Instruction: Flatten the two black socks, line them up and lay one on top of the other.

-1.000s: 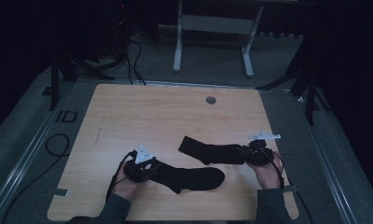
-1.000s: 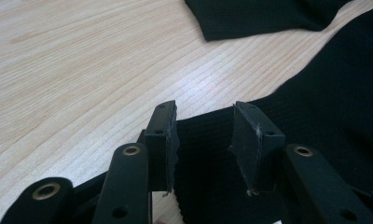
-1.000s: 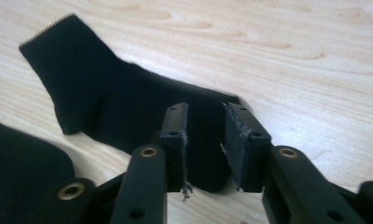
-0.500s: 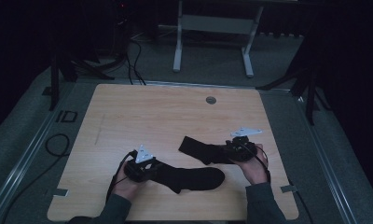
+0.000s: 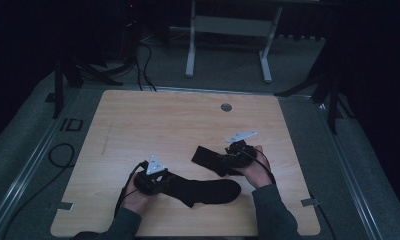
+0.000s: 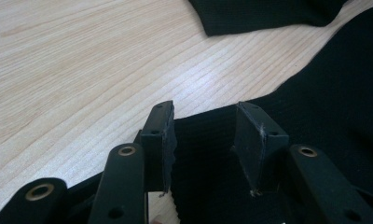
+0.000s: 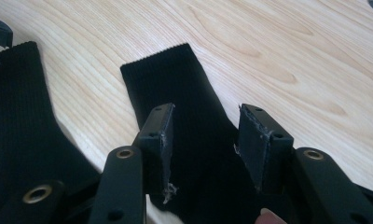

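Hand-held gripper (image 7: 203, 154) over black sock (image 7: 189, 107), seemingly unlabelled

Dim room, grey carpet floor (image 5: 33, 150); light wooden table (image 5: 163, 125) with round grommet hole (image 5: 226, 107) near far edge; white metal desk frame (image 5: 228, 40) behind; black cables (image 5: 143, 65) on floor, dark stands (image 5: 63, 80) both sides

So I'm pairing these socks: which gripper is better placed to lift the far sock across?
Right, probably. The right gripper has open jaws astride the far sock; the left gripper sits open over the near sock.
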`<state>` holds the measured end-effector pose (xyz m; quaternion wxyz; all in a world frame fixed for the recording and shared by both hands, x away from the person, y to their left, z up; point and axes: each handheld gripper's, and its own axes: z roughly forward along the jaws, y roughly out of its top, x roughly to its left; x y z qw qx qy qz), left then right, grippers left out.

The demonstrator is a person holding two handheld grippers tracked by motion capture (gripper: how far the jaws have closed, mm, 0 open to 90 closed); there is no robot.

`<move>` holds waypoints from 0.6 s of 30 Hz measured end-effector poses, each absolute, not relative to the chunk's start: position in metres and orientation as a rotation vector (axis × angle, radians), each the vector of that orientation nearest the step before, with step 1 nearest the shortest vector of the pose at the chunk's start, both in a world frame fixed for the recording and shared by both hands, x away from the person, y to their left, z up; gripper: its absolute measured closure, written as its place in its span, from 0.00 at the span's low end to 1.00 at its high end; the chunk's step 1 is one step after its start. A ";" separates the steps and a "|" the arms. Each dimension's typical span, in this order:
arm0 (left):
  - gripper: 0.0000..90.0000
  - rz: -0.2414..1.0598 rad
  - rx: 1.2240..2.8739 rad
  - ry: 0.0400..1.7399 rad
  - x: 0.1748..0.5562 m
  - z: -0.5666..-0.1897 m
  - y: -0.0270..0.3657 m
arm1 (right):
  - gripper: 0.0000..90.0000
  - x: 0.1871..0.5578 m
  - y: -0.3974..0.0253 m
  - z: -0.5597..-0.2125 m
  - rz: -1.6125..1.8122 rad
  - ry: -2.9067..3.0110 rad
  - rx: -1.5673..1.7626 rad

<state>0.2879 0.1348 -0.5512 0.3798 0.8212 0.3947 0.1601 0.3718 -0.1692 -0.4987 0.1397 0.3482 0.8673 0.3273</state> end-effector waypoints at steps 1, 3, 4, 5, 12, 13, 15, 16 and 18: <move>0.65 0.409 2.096 1.009 0.288 -0.551 0.135 | 0.61 0.374 -0.166 -0.500 0.934 2.512 0.997; 0.65 0.408 2.095 1.010 0.288 -0.551 0.135 | 0.61 0.376 -0.163 -0.501 0.924 2.520 0.986; 0.65 0.410 2.098 1.009 0.288 -0.551 0.135 | 0.60 0.383 -0.152 -0.505 0.886 2.538 0.941; 0.65 0.410 2.098 1.009 0.288 -0.551 0.135 | 0.60 0.385 -0.150 -0.506 0.871 2.542 0.922; 0.64 0.416 2.097 1.014 0.288 -0.551 0.135 | 0.59 0.396 -0.135 -0.517 0.830 2.591 0.870; 0.64 0.417 2.096 1.014 0.288 -0.551 0.135 | 0.59 0.397 -0.132 -0.519 0.819 2.600 0.861; 0.64 0.418 2.097 1.013 0.288 -0.551 0.135 | 0.59 0.398 -0.128 -0.523 0.803 2.615 0.851; 0.64 0.418 2.097 1.012 0.288 -0.551 0.135 | 0.59 0.399 -0.127 -0.525 0.805 2.623 0.855; 0.64 0.419 2.093 1.014 0.288 -0.551 0.135 | 0.57 0.401 -0.127 -0.528 0.827 2.636 0.874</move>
